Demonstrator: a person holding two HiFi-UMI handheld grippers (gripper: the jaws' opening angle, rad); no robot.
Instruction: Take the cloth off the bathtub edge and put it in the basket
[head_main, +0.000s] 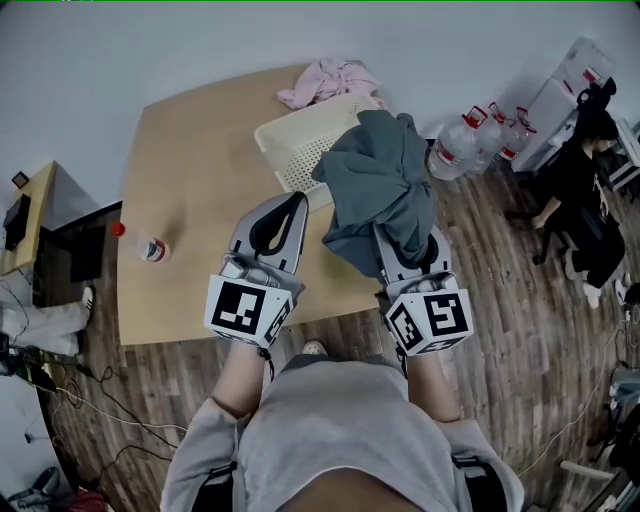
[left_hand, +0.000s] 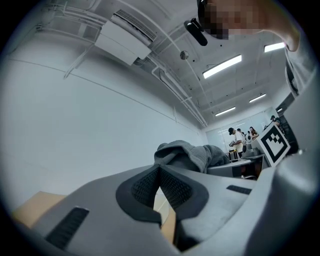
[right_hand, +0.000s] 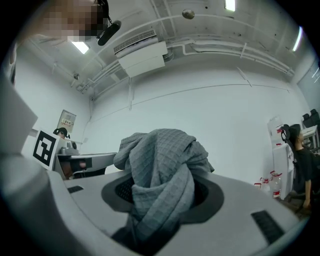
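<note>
A grey checked cloth (head_main: 385, 185) hangs bunched in the air over the table's near right edge, and my right gripper (head_main: 402, 238) is shut on it. In the right gripper view the cloth (right_hand: 161, 165) fills the gap between the jaws and rises above them in a knot. The cream plastic basket (head_main: 290, 140) stands on the wooden table (head_main: 190, 150), just beyond the cloth. My left gripper (head_main: 292, 210) sits beside the right one, its jaws meeting at the tips with nothing between them. From the left gripper (left_hand: 159, 172) view the cloth (left_hand: 187, 155) shows to the right.
A pink cloth (head_main: 325, 82) lies at the table's far edge behind the basket. A small bottle with a red cap (head_main: 150, 248) lies on the table's left. Large water bottles (head_main: 460, 145) stand on the floor at the right, where a person (head_main: 580, 190) sits.
</note>
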